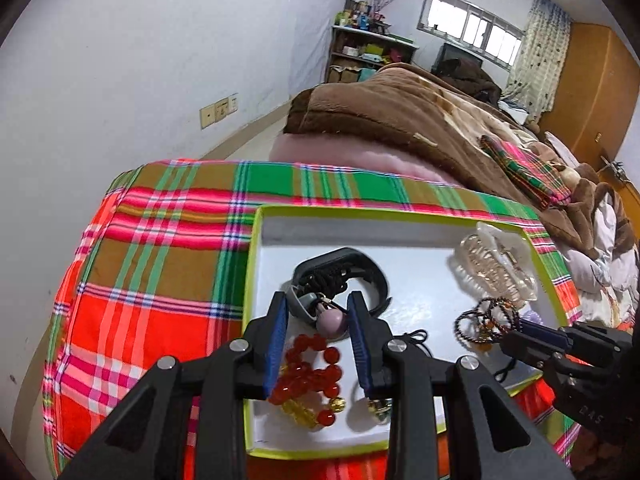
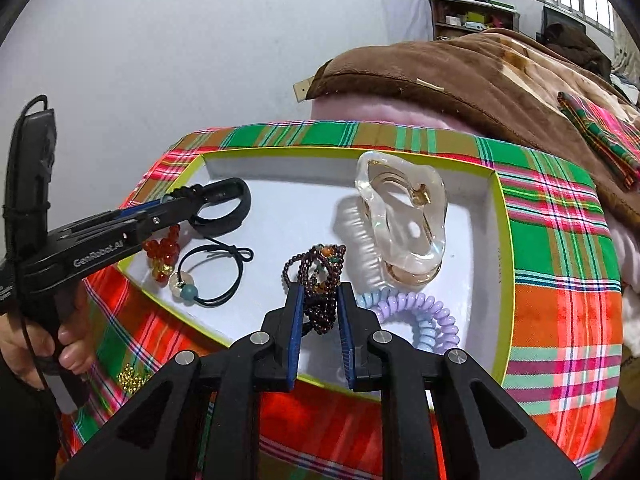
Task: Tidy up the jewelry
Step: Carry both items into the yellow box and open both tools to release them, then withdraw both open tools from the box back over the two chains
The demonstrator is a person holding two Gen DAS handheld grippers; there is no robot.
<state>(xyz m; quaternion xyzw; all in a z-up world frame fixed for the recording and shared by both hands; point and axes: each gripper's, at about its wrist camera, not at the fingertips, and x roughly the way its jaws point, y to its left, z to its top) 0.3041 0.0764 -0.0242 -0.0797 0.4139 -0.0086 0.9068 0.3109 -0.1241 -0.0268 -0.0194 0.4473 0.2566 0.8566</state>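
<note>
Jewelry lies in a shallow white tray (image 2: 505,240) with a yellow-green rim, set on a bright plaid cloth (image 2: 560,280) at the near end of a bed, with a brown blanket (image 2: 440,76) beyond it. In the right wrist view the right tongs (image 2: 319,300) hang over the near part of the tray with a dark beaded bracelet (image 2: 320,276) bunched between the blue pads; the pads stand close on either side of the beads, but I cannot tell whether they press on them. Just right of that lies a pastel coiled hair tie (image 2: 424,316), and farther back a clear hair claw (image 2: 404,224). To the left lie a black cord with a pale ring and a blue bead (image 2: 188,284) and a red beaded bracelet (image 2: 164,248) with some yellow beads. The left tongs (image 1: 318,312), held in a hand (image 2: 48,344), stand open at the far left of the tray over a black watch band (image 1: 344,276), a mauve bead (image 1: 330,320) between the pads and untouched. A small cluster of gold beads (image 2: 132,378) lies on the cloth outside the tray's near left edge.
</note>
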